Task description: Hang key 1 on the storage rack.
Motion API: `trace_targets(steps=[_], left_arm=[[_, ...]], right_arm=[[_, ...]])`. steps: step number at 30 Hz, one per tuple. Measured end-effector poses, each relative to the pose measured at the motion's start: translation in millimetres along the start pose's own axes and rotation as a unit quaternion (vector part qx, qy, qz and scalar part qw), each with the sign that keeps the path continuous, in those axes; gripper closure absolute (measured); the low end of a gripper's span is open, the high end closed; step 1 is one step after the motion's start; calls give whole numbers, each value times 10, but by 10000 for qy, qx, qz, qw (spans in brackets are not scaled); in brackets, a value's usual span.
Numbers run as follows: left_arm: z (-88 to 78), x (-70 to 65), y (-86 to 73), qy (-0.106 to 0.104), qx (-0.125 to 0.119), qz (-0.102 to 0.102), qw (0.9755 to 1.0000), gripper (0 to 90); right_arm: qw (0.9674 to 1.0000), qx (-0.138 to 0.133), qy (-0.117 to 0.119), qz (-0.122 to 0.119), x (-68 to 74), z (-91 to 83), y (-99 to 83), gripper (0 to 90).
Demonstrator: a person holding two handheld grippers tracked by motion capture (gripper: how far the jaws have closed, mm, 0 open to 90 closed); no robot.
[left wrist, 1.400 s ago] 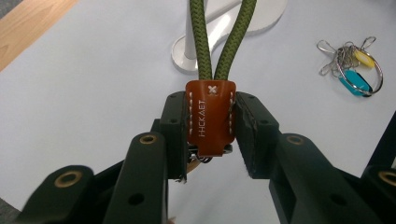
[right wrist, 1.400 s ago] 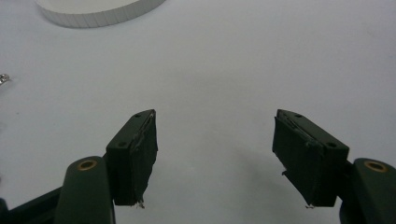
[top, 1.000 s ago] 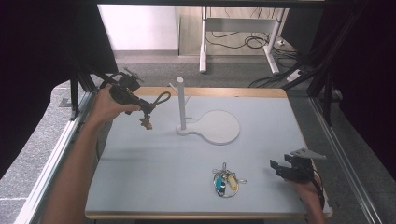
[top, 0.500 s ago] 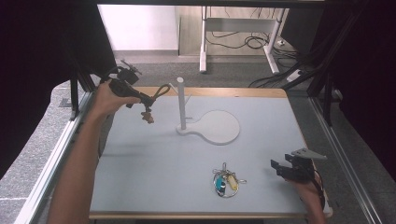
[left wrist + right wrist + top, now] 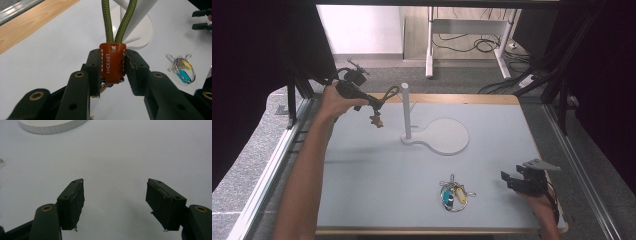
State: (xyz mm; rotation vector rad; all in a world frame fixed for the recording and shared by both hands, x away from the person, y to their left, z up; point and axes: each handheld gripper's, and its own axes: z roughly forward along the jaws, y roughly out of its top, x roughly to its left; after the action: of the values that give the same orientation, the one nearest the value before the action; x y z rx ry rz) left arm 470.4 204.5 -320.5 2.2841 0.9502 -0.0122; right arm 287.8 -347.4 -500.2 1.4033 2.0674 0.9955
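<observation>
While the left hand-held gripper (image 5: 373,105) clenches the strap's leather tab (image 5: 112,62), its green loop (image 5: 390,93) hangs just left of the upright post (image 5: 406,110), the right hand-held gripper (image 5: 512,181) released far off.

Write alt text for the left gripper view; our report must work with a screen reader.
Two black jaws of the left gripper clamp a brown leather tag, from which a green cord loop rises toward a white stand. Beyond, on the white table, lies a bunch of keys.
</observation>
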Motion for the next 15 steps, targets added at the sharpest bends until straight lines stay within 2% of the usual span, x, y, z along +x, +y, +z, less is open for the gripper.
trace_targets(steps=[7, 8, 15], left_arm=[[62, 89, -16, -48, 53, -161, 9998, 663], [86, 111, -29, -132, 7, -206, 9997, 663], [161, 99, -45, -222, 64, -196, 9995, 663]], right_arm=[[10000, 20, 6, -33, 12, 13, 1, 316], [10000, 29, 1, -24, 11, 14, -1, 316], [10000, 32, -7, -17, 7, 15, -4, 316]])
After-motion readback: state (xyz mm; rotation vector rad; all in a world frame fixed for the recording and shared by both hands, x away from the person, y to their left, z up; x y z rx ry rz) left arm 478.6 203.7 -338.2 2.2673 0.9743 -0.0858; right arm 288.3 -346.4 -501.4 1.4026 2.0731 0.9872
